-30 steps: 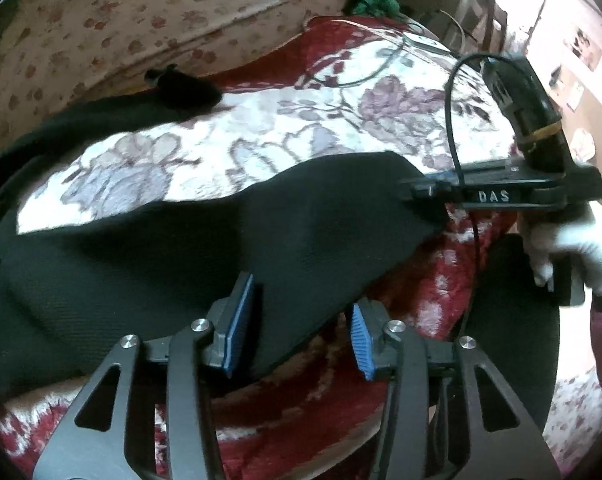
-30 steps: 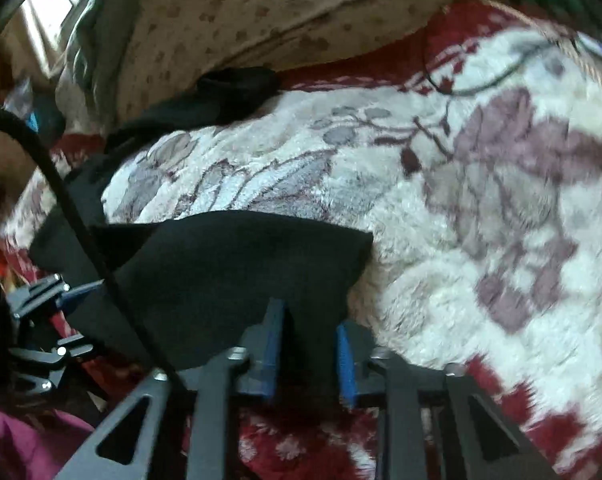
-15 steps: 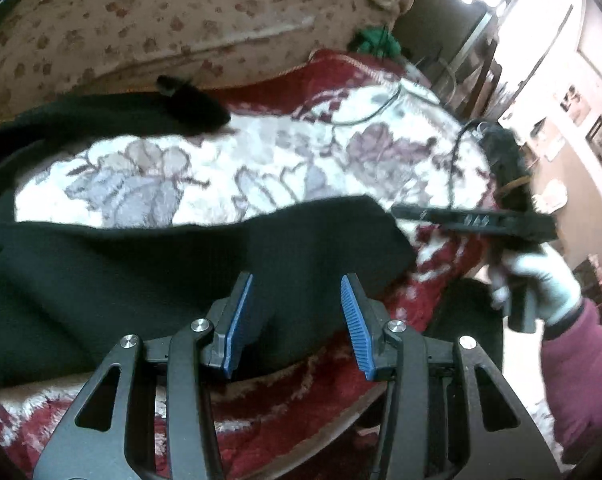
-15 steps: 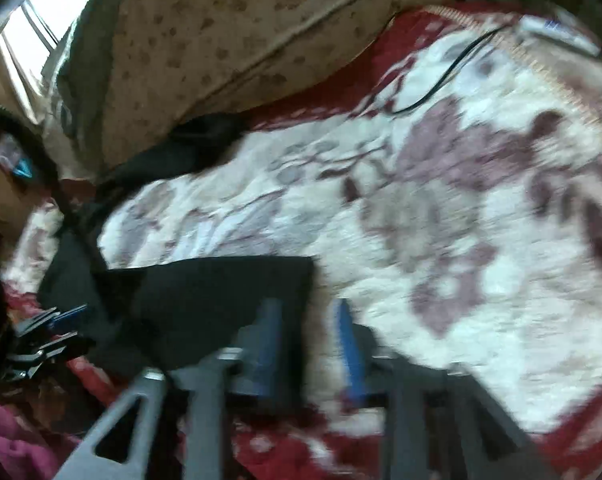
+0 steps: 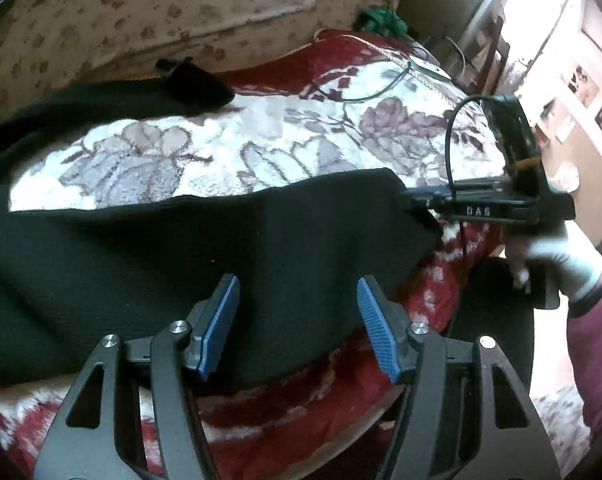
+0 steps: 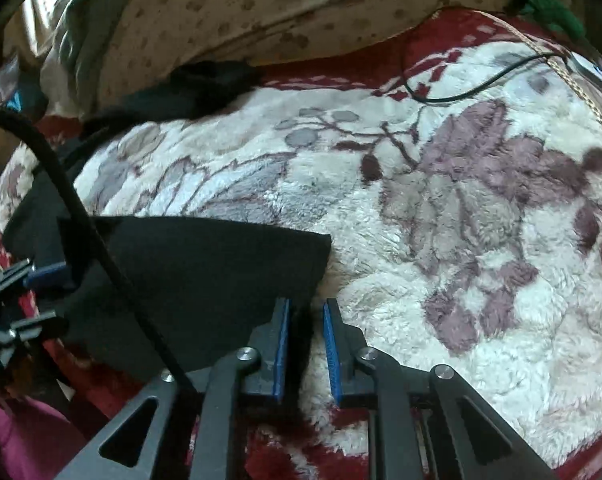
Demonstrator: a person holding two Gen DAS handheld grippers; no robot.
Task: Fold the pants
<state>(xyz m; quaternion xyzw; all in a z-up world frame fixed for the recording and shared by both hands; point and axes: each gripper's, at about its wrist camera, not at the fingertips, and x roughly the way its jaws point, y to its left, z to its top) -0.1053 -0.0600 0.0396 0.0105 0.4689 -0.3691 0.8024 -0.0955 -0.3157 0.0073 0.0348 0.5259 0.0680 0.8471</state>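
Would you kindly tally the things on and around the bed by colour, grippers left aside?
Black: 2, the black pants and the thin black cable lying on the blanket.
Red and cream: 1, the plush flowered blanket.
Beige: 1, the beige spotted cushion behind.
Green: 1, the green bundle, too small to identify.
Total: 5.

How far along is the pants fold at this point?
Early. Done: the black pants lie spread on the floral blanket, one leg near, one far. In hand: the right gripper, jaws just closing, sits at the near leg's cuff corner; the left gripper, just opening, straddles its edge without pinching. Left: every fold.
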